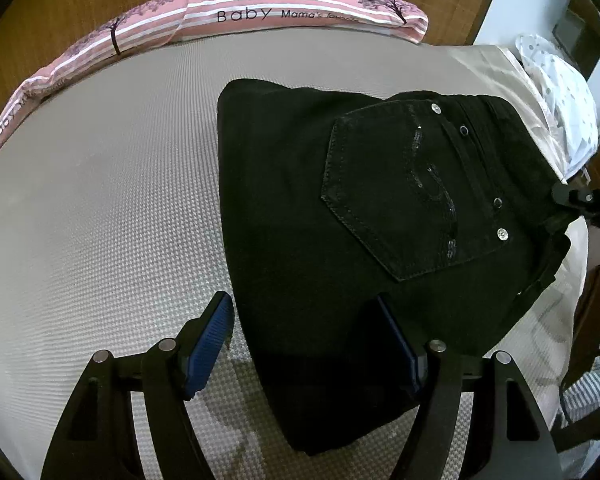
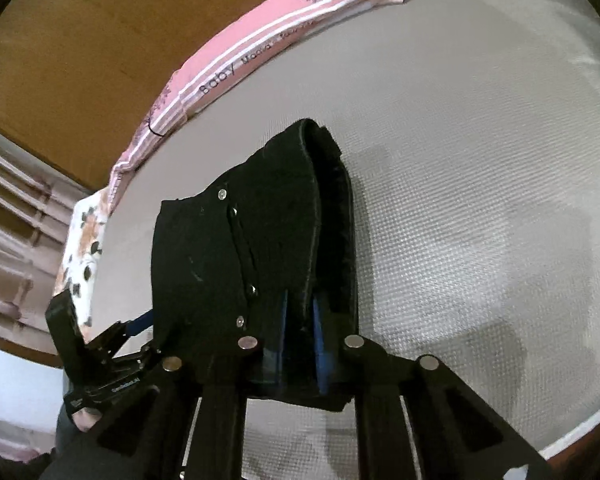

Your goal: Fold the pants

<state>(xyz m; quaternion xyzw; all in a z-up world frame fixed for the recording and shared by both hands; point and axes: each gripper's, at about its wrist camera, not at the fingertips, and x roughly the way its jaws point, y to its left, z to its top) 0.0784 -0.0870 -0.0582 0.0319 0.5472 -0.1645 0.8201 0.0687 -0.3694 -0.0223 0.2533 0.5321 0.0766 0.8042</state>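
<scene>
The black pants (image 1: 340, 220) lie folded into a thick stack on the grey bed (image 1: 100, 220), back pocket and rivets facing up. My left gripper (image 1: 306, 340) is open, its blue pads straddling the near left edge of the stack, with nothing pinched. In the right wrist view my right gripper (image 2: 300, 320) is shut on the waistband end of the pants (image 2: 260, 232), blue pads pressed on the fabric layers. The left gripper (image 2: 100, 344) shows at the lower left of that view. The right gripper's tip (image 1: 580, 200) shows at the pants' right edge.
A long pink striped pillow (image 1: 260, 12) lies along the far edge of the bed against a wooden headboard (image 1: 80, 0). A white dotted cloth (image 1: 560, 88) and floral fabric (image 2: 80, 248) sit at the bed's side. A wooden rail (image 2: 12, 216) stands beyond.
</scene>
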